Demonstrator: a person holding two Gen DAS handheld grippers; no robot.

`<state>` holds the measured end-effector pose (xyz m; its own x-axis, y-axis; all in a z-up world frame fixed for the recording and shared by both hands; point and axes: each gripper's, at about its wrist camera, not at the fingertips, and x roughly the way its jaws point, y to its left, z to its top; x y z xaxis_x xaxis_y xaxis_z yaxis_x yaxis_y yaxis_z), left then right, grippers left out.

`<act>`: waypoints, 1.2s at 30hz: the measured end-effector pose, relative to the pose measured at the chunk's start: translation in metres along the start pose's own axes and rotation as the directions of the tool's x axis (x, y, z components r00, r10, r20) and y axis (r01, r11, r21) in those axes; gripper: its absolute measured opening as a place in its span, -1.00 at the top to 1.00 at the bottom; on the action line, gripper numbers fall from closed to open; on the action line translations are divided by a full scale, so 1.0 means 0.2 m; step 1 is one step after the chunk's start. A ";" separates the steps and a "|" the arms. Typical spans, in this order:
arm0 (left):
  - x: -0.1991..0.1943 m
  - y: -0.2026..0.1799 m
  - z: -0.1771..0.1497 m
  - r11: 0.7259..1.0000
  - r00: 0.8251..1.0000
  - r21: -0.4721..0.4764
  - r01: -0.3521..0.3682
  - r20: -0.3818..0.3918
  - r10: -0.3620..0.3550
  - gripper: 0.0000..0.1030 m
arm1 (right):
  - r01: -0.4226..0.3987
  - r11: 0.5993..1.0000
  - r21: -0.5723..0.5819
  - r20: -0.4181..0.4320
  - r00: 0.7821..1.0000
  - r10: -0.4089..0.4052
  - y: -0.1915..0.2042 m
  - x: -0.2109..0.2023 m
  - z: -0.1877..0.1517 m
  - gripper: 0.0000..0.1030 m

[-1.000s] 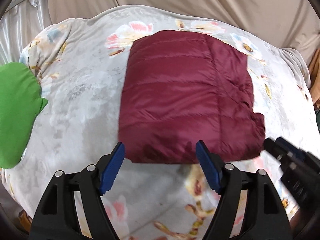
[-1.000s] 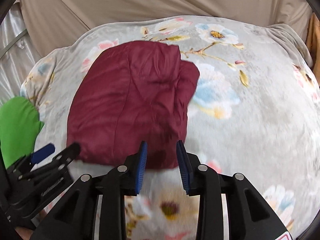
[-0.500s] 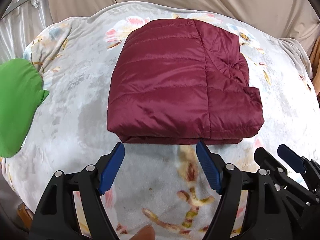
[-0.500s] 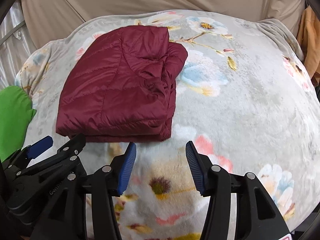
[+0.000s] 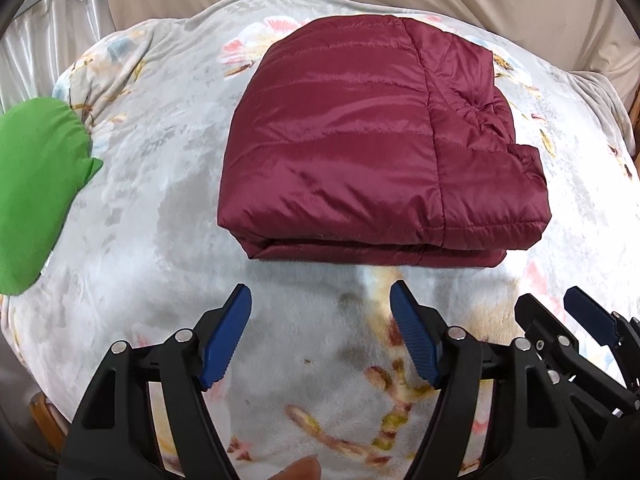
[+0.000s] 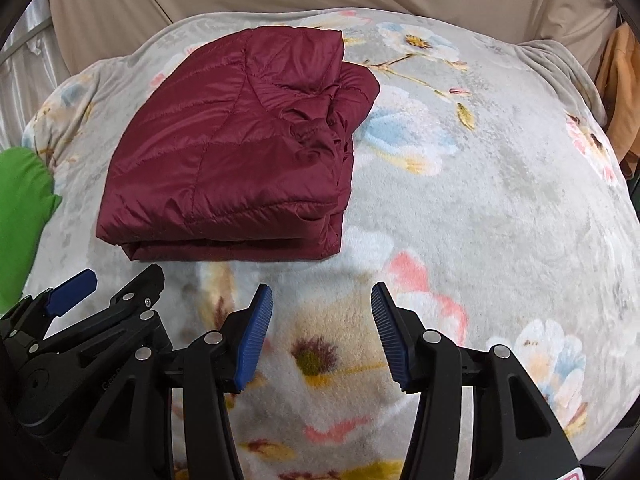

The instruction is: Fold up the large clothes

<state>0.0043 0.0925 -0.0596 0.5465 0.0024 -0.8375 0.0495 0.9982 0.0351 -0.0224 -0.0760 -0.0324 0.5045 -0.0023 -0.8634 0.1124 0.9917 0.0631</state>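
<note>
Floral blanket [image 5: 132, 216] under folded maroon jacket [image 5: 360, 140]; both tongs [image 5: 320, 336] [image 6: 322, 332] agape, empty; orange cloth [image 6: 618, 92] right view only.

Folded jacket [image 5: 376, 148] on blanket [image 5: 152, 216], cushion [image 5: 32, 204] perhaps at its left edge, both tongs before it

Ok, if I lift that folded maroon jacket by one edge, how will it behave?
The maroon jacket is quilted and puffy, so probably light but floppy. Its layers would likely sag and unfold. The shiny shell looks slippery, so it may slide on the floral blanket.
</note>
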 end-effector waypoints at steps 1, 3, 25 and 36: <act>0.01 0.00 0.00 1.000 1.000 -0.006 0.004 -0.003 -0.004 -0.30 | 0.003 1.000 -0.002 0.000 1.000 -0.003 0.00 0.00 0.00 0.00; 0.01 0.00 -0.01 1.000 1.000 -0.010 0.008 -0.006 -0.008 -0.29 | 0.004 1.000 -0.006 -0.003 1.000 -0.004 0.01 0.01 0.00 0.00; 0.10 0.02 -0.05 0.999 0.999 -0.028 -0.029 -0.038 0.028 -0.45 | 0.010 1.000 -0.025 -0.049 0.999 -0.011 0.01 0.09 -0.03 0.00; 0.11 0.01 -0.04 0.999 0.999 -0.011 -0.032 -0.043 0.031 -0.40 | 0.019 0.999 -0.028 -0.041 0.999 -0.021 0.01 0.09 -0.03 0.00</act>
